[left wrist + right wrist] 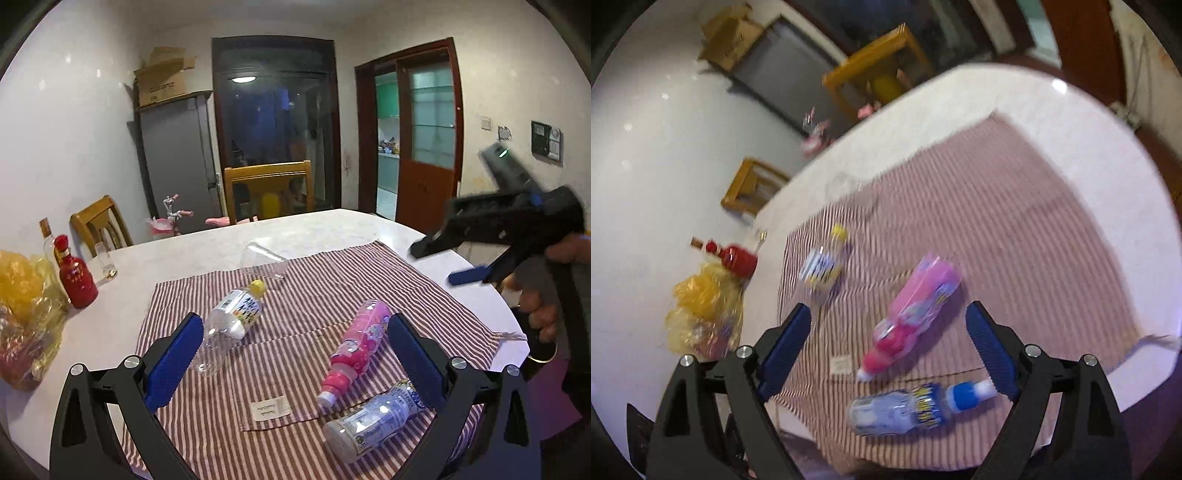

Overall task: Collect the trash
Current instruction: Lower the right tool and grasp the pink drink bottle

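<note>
Three empty bottles lie on a red-striped cloth [332, 288] on a white table [314, 225]: a clear one with a yellow cap [236, 314], a pink one [358, 343] and a blue-labelled one [373, 421]. A clear plastic cup [264, 264] lies on its side behind them. My left gripper [295, 362] is open and empty above the cloth's near part. My right gripper [439, 262] is open, held in the air at the right. In the blurred right wrist view it [890, 354] hovers open over the pink bottle [916, 310] and the blue bottle [908, 406].
A red liquor bottle [75, 277], a small glass [105, 264] and a yellow plastic bag [26, 314] stand at the table's left. Wooden chairs [269, 188] stand behind the table. A grey fridge [177, 158] and doors line the far wall.
</note>
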`<state>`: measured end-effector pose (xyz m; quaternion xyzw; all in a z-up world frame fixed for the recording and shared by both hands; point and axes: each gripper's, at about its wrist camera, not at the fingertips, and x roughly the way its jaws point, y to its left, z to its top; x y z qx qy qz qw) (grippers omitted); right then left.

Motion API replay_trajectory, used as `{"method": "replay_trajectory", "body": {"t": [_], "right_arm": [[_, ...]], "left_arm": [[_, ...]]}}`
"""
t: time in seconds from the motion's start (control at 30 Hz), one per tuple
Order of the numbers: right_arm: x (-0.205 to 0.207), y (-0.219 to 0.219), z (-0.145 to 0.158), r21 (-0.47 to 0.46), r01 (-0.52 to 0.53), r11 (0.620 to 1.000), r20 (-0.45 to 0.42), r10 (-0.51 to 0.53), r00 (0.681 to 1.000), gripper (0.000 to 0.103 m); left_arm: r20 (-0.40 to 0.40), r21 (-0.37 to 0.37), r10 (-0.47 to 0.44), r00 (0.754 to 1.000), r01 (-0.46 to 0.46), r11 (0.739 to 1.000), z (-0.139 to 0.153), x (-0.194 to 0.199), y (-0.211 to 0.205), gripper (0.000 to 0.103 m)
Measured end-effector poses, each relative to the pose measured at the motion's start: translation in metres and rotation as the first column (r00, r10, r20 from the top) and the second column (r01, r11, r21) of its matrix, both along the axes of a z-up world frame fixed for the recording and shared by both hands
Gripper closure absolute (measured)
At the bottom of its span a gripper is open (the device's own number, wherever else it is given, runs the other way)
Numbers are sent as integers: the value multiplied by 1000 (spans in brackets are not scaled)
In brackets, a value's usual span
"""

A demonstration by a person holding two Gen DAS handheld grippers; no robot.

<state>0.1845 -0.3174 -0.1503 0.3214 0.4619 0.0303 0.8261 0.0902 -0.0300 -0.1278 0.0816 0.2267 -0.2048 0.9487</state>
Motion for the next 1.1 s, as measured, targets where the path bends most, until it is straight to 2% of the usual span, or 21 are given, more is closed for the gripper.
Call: {"method": "replay_trajectory", "body": {"t": [0.17, 0.33, 0.57, 0.73, 0.93, 0.97, 1.03, 1.1], "right_arm": [[34, 27, -31, -5, -4, 1000, -145, 3, 989, 17], [52, 48, -63, -40, 15, 999, -269, -25, 963, 17], [59, 51, -81, -71, 57, 996, -321, -77, 944, 17], [70, 52, -93, -112, 80, 991, -354, -115, 928, 18], [76, 54, -108, -129, 73, 989, -377, -117, 919, 35], [77, 55, -106, -146, 71, 987, -363, -120, 924, 44], [79, 56, -106, -149, 66, 987, -346, -115, 931, 50], [78, 52, -106, -126, 82, 989, -325, -120, 938, 50]], "left_arm": [[-13, -28, 30, 999, -30, 999, -5, 2, 24, 6], [-23, -61, 73, 997, -75, 995, -10, 4, 51, 6], [-47, -100, 143, 989, -147, 984, -20, 10, 84, 6], [-55, -110, 150, 987, -155, 982, -22, 10, 92, 6], [-57, -114, 162, 985, -168, 979, -23, 12, 98, 6], [-59, -113, 167, 984, -173, 978, -23, 13, 99, 6], [-61, -112, 173, 983, -179, 977, -23, 14, 99, 6], [-61, -114, 175, 983, -181, 977, -23, 16, 98, 6]]}}
